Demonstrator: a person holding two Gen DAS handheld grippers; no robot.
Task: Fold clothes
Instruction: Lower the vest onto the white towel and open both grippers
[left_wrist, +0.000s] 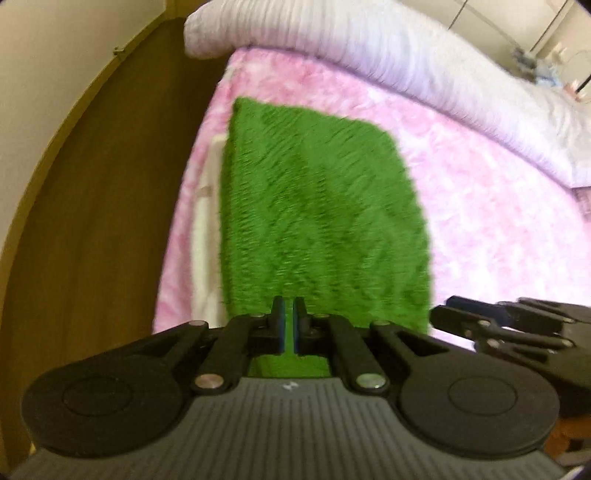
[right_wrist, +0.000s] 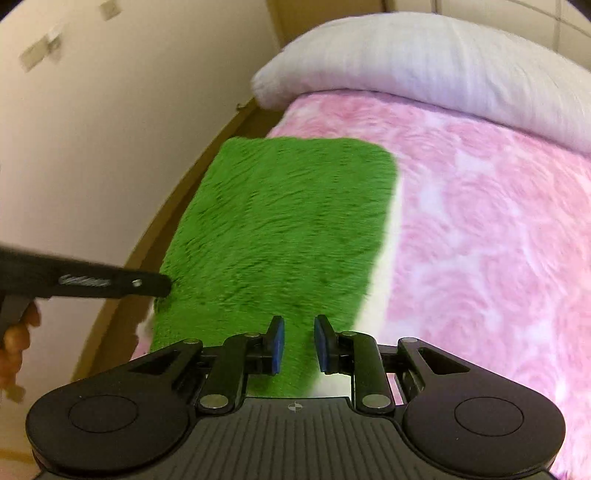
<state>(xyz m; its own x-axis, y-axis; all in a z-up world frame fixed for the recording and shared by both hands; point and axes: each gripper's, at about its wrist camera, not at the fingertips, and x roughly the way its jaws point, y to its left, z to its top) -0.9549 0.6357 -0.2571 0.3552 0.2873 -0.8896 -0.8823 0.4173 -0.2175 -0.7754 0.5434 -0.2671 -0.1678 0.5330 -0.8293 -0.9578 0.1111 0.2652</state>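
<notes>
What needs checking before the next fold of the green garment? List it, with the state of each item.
1. Left gripper closed at the near edge of the green garment: ok; whether cloth is actually pinched, cannot tell.
2. Right gripper gripping the near edge: not ok, jaws open with fabric only beneath them.
3. Garment lying flat on the pink blanket: ok, though the pictures are blurred.
4. Garment clear of the white pillow: ok, pink blanket shows between them.
5. The two grippers apart from each other: ok, they sit side by side with a gap.
</notes>
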